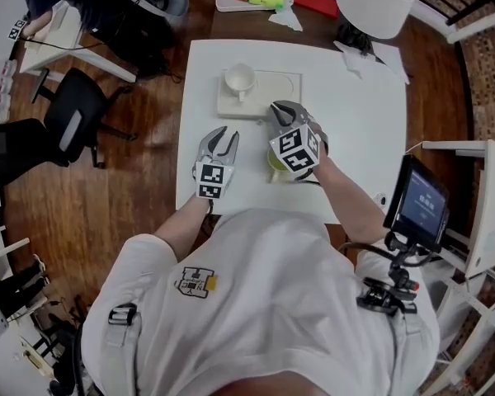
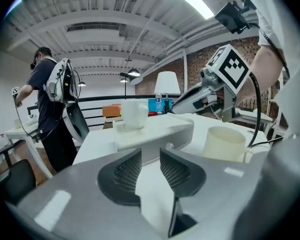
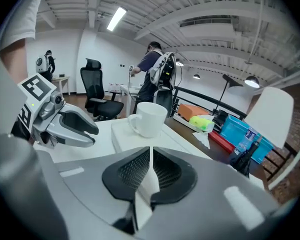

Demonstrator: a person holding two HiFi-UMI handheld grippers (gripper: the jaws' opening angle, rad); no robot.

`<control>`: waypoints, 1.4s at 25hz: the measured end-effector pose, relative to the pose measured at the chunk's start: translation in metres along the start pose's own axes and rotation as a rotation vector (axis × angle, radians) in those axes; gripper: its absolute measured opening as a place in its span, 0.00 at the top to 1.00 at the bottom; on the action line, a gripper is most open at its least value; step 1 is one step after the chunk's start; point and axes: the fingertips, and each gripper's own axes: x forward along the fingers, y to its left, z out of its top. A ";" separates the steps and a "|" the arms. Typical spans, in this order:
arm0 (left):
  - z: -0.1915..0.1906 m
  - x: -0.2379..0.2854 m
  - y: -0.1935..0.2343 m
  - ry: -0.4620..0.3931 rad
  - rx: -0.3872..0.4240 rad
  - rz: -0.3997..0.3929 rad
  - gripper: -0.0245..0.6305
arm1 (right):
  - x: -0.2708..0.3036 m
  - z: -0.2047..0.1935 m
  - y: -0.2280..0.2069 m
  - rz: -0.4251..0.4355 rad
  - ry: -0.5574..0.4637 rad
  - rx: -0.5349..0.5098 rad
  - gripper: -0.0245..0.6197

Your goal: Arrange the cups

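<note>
Cups come to two here. A white cup stands upright on the left half of a white tray at the far middle of the worktop. The right half of the tray is bare.

A pale cream cup stands upright straight on the worktop, nearer than the tray and a little to its right, and neither tool has hold of it.

The right gripper reaches over this cup toward the tray. Its jaws are pressed together with nothing caught in them. From the head view I cannot tell whether its body touches the cup below.

The left gripper sits to the left of the cream cup, pointing at the near edge of the tray. Its jaws are spread wide with only bare worktop showing through the gap.

As I judge it, the job is about half done: one cup has its place on the tray and the bare half looks meant for the other. The cream cup has yet to be gripped, lifted and set down beside the white one. The left gripper, already spread, looks the readier of the two.

Beyond the far right corner stands a white lampshade.
</note>
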 end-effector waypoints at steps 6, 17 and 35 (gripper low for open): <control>-0.036 -0.031 -0.052 0.076 0.026 -0.044 0.91 | -0.066 -0.048 0.014 -0.059 -0.046 0.078 0.94; -0.063 -0.100 -0.114 0.138 0.040 -0.220 0.96 | -0.128 -0.091 0.104 -0.084 -0.057 0.093 0.96; -0.055 -0.096 -0.119 0.132 0.032 -0.196 0.96 | -0.135 -0.105 0.098 -0.089 -0.048 0.167 0.96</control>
